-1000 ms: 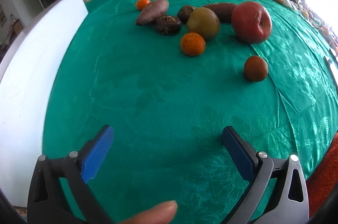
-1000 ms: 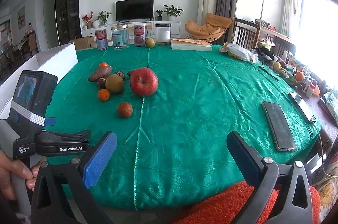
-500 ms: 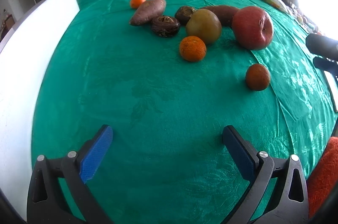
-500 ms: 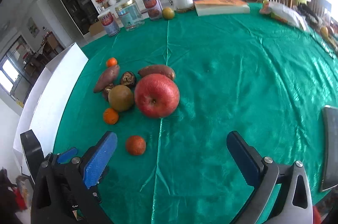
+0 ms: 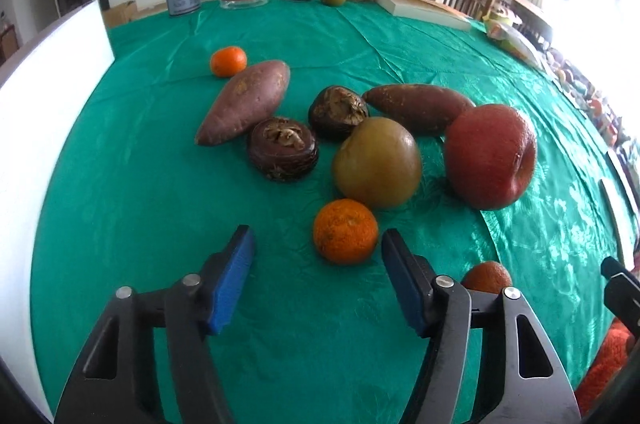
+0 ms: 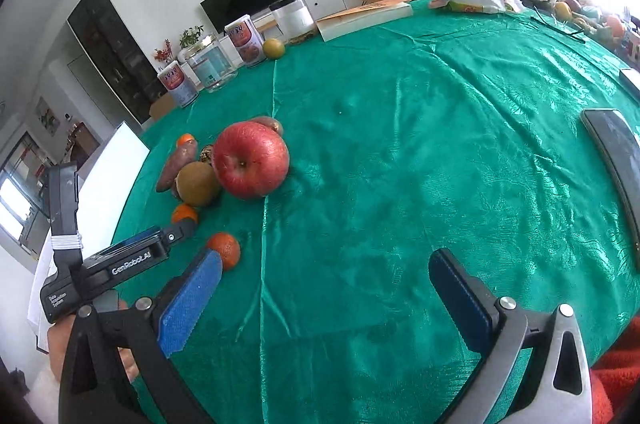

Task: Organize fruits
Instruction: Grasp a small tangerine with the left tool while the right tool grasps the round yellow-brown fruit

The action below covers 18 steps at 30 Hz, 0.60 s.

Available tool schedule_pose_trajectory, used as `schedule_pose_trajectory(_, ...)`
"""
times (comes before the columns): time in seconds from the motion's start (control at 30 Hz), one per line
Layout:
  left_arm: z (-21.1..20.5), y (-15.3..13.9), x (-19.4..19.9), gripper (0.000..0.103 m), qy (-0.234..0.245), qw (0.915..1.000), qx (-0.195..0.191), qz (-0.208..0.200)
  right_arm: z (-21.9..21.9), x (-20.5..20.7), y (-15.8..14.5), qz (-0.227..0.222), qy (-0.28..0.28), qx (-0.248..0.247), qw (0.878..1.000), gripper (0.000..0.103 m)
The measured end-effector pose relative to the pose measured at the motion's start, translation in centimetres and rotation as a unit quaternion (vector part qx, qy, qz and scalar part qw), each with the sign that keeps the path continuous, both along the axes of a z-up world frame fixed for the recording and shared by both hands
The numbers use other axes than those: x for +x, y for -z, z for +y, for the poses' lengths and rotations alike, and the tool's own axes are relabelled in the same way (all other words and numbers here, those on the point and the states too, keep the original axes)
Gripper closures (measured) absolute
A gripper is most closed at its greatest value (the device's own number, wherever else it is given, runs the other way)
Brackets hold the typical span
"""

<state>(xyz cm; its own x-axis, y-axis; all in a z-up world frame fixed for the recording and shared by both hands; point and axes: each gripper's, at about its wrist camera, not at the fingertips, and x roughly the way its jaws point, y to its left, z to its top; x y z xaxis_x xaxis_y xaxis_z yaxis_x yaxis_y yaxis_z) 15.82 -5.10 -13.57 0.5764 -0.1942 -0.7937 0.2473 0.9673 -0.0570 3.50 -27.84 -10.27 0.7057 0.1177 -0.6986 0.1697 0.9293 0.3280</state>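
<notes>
Left gripper (image 5: 318, 278), its jaws closing with nothing yet between the pads, just short of a small, round, dimpled orange mandarin (image 5: 345, 231) on the green-clothed tabletop (image 5: 140, 207); light, soft-skinned and likely to roll, best pinched gently across its widest girth.

Red apple (image 6: 250, 159) beside brown pear (image 6: 197, 183) (touching) on green tablecloth (image 6: 400, 143)

A tangerine (image 5: 345, 231) lay just ahead of the left gripper (image 5: 318, 278). Beyond it sat a pear (image 5: 377, 162), with an apple (image 5: 490, 156) to the right. Sweet potatoes (image 5: 245, 102) lay farther behind.
</notes>
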Motion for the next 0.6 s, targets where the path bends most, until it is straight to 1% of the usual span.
schedule_pose_trajectory(0.03, -0.1, 0.0, 0.2, 0.04, 0.003, 1.0, 0.002, -0.003, 0.0, -0.1, -0.1, -0.003, 0.0, -0.001, 1.0, 0.0)
schedule_pose_trajectory(0.07, 0.0, 0.0, 0.3, 0.044, 0.006, 1.0, -0.004, -0.006, 0.1, -0.2, -0.1, -0.006, -0.001, -0.003, 1.0, 0.0)
schedule_pose_trajectory(0.1, 0.2, -0.1, 0.2, 0.066, 0.009, 0.9998, -0.013, -0.008, 0.2, -0.2, -0.1, -0.007, -0.003, -0.003, 1.0, 0.0)
schedule_pose_trajectory(0.13, 0.4, -0.2, 0.1, 0.073, 0.011, 0.9998, -0.016, -0.008, 0.3, -0.1, 0.0, -0.006, -0.005, -0.004, 1.0, 0.0)
schedule_pose_trajectory(0.2, 1.2, -0.5, -0.5, 0.074, 0.011, 0.9996, -0.024, -0.01, 0.5, 0.1, 0.1, -0.004, -0.01, -0.004, 1.0, 0.0)
schedule_pose_trajectory(0.3, 3.1, -1.2, -1.9, 0.074, 0.007, 0.9991, -0.041, -0.002, 0.7, 0.3, 0.5, 0.003, -0.023, 0.005, 1.0, 0.0)
schedule_pose_trajectory(0.37, 4.8, -1.9, -3.2, 0.074, -0.001, 0.9988, -0.048, -0.002, 1.3, 0.9, 0.3, 0.015, -0.043, 0.012, 0.999, 0.0)
schedule_pose_trajectory(0.47, 7.3, -2.7, -4.8, 0.074, -0.014, 0.9988, -0.047, -0.003, 3.7, 2.2, -1.1, 0.019, -0.108, 0.012, 0.994, 0.002)
schedule_pose_trajectory(0.5, 8.1, -2.9, -5.4, 0.074, -0.018, 0.9988, -0.046, -0.002, 4.8, 3.1, -1.8, 0.02, -0.139, 0.008, 0.99, 0.007)
schedule_pose_trajectory(0.53, 8.8, -3.1, -5.8, 0.074, -0.023, 0.9987, -0.044, -0.003, 6.3, 4.0, -2.5, 0.023, -0.173, -0.003, 0.985, 0.012)
schedule_pose_trajectory(0.6, 10.0, -3.6, -6.7, 0.074, -0.032, 0.9984, -0.045, -0.006, 9.7, 6.2, -3.4, 0.035, -0.237, -0.047, 0.97, 0.014)
